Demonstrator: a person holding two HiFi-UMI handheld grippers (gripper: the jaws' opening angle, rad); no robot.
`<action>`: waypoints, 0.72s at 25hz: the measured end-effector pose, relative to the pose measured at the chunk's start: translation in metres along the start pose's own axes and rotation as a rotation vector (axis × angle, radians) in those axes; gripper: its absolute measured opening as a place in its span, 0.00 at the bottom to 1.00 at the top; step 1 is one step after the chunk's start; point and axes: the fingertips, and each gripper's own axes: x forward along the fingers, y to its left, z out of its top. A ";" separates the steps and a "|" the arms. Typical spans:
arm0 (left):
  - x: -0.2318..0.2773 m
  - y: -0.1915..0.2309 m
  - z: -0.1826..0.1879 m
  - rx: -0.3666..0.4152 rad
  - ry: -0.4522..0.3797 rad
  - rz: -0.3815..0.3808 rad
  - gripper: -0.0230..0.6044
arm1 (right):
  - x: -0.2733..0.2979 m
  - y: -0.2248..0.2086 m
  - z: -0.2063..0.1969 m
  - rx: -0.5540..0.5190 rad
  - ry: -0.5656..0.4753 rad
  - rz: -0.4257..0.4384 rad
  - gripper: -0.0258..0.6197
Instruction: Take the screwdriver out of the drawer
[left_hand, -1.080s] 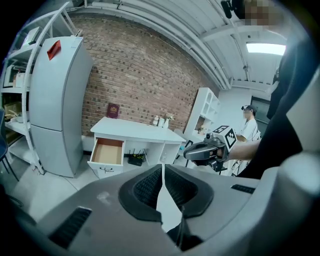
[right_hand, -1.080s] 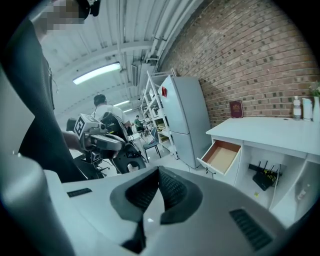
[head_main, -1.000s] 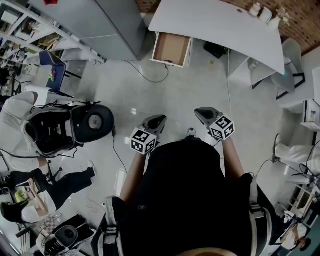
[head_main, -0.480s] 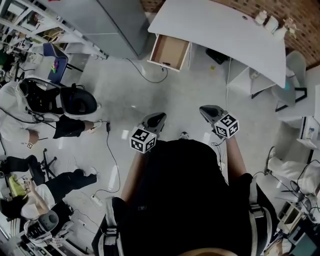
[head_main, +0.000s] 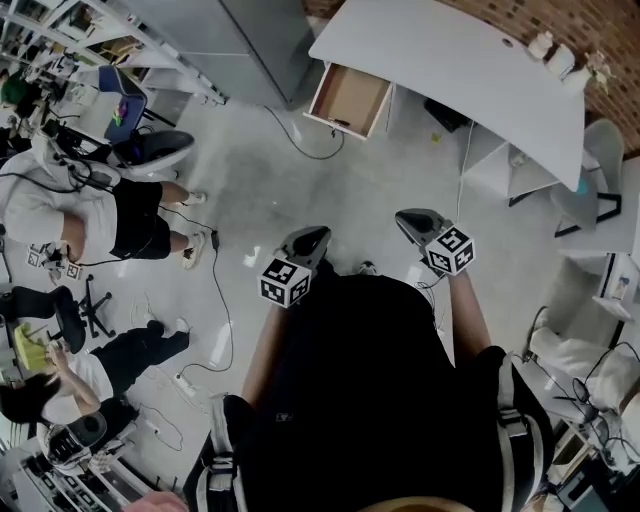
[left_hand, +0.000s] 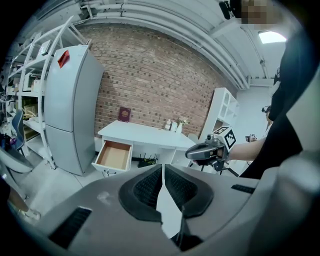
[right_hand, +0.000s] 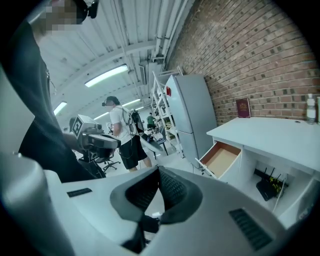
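An open drawer (head_main: 348, 98) with a brown inside hangs from the left end of the white desk (head_main: 450, 60). A small dark thing lies at its front edge; I cannot tell what it is, and no screwdriver shows clearly. My left gripper (head_main: 316, 236) and right gripper (head_main: 404, 218) are held side by side over the floor, well short of the desk, both shut and empty. From the left gripper view, the left gripper (left_hand: 163, 166) points at the drawer (left_hand: 114, 155) and desk (left_hand: 145, 136). The right gripper (right_hand: 159, 170) has the drawer (right_hand: 220, 159) to its right.
A grey fridge (head_main: 240, 40) stands left of the desk, with shelving (head_main: 60, 30) further left. A person (head_main: 100, 215) stands on the left and another sits at the lower left. Cables (head_main: 215, 290) trail over the floor. A chair (head_main: 600, 170) stands right of the desk.
The person on the left has moved up and away across the floor. Both grippers stay shut and side by side, hardly shifted in the head view.
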 end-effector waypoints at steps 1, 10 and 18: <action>0.000 0.000 -0.001 0.001 0.000 0.002 0.08 | 0.001 0.001 -0.001 -0.002 0.002 0.003 0.13; -0.004 0.008 -0.002 -0.010 -0.009 -0.002 0.08 | 0.007 0.004 -0.005 0.000 0.024 -0.016 0.13; 0.017 0.023 0.012 -0.014 -0.021 -0.039 0.08 | 0.008 -0.010 0.002 0.004 0.034 -0.052 0.13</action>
